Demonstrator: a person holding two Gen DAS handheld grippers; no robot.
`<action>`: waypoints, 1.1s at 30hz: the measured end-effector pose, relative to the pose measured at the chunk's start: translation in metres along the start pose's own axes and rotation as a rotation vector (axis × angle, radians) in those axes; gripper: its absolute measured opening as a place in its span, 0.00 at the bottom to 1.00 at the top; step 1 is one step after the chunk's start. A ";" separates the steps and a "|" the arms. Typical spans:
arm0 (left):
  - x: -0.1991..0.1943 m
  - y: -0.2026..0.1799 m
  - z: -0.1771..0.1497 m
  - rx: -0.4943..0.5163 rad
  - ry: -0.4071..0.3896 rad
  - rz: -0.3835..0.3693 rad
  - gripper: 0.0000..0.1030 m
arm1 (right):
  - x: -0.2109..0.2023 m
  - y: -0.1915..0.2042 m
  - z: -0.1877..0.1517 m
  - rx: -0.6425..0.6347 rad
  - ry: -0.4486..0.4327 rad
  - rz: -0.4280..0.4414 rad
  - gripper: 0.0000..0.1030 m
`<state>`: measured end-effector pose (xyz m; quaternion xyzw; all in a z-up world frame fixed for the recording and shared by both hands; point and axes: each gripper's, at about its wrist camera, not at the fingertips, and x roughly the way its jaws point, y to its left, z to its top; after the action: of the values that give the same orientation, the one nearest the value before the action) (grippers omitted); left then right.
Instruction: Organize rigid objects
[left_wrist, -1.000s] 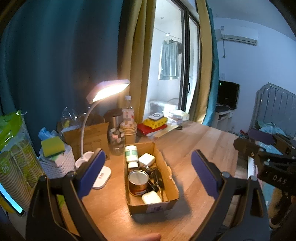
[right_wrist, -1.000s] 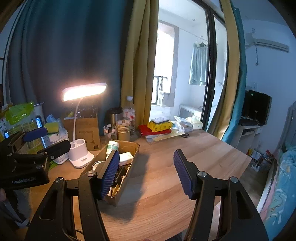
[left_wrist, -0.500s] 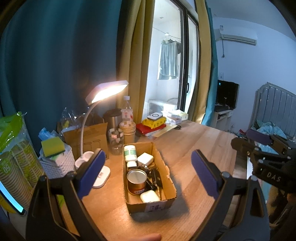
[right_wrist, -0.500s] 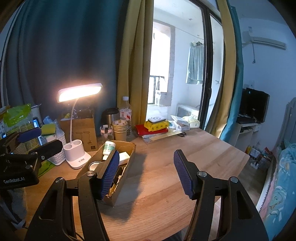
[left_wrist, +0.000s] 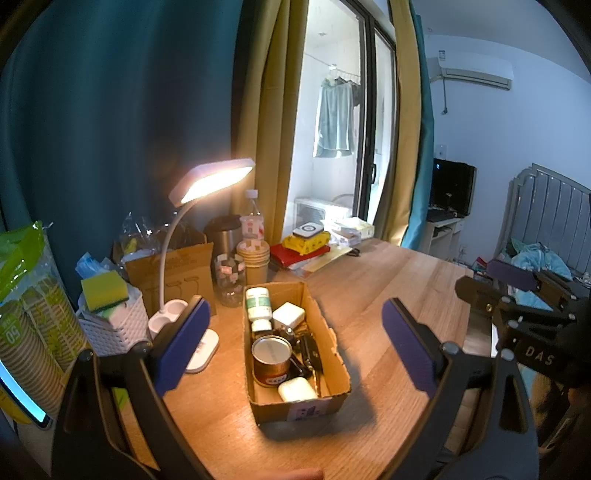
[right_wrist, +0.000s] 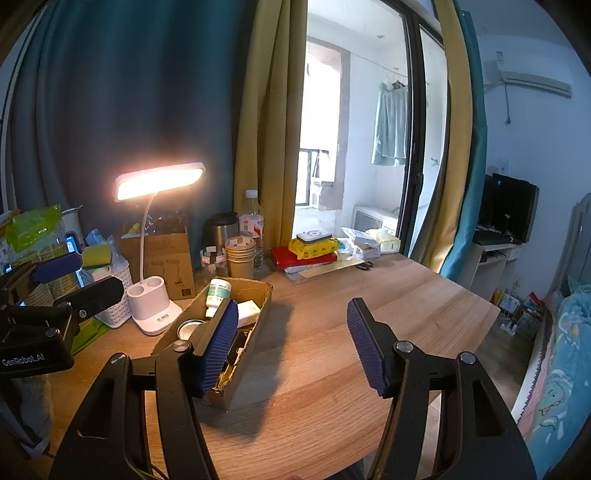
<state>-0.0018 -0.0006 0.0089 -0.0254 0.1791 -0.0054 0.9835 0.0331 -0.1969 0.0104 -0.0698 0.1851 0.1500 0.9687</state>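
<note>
Both tongs spread wide, small items gathered in the box

From the left: our left tongs (left_wrist: 291, 347) hover released above the cardboard box (left_wrist: 334, 400) on the table (left_wrist: 388, 280), which holds a white bottle (left_wrist: 258, 302), charger (left_wrist: 289, 315), tin can (left_wrist: 270, 356) and white case (left_wrist: 297, 389). Our right tongs (right_wrist: 291, 347), also released, hold nothing. With everything boxed, this fits sorting done or items awaiting removal; we cannot tell which.

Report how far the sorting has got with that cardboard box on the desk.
Done: nothing visibly; the cardboard box still holds the can, white bottle, charger and white case, jumbled. In hand: nothing; the left gripper and right gripper are both open and empty above the table. Left: taking the items out and arranging them.
</note>
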 end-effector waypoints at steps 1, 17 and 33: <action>0.000 0.000 0.000 0.001 -0.001 0.000 0.93 | 0.000 0.000 0.000 0.000 -0.001 0.000 0.63; 0.000 0.001 0.001 0.001 0.000 0.001 0.93 | 0.000 0.000 0.001 0.002 0.003 0.001 0.63; 0.002 -0.002 -0.005 -0.010 0.006 0.010 0.92 | 0.001 0.001 -0.009 0.004 0.011 0.008 0.63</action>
<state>-0.0017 -0.0026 0.0038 -0.0294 0.1821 0.0005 0.9828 0.0305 -0.1973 0.0018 -0.0681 0.1910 0.1532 0.9672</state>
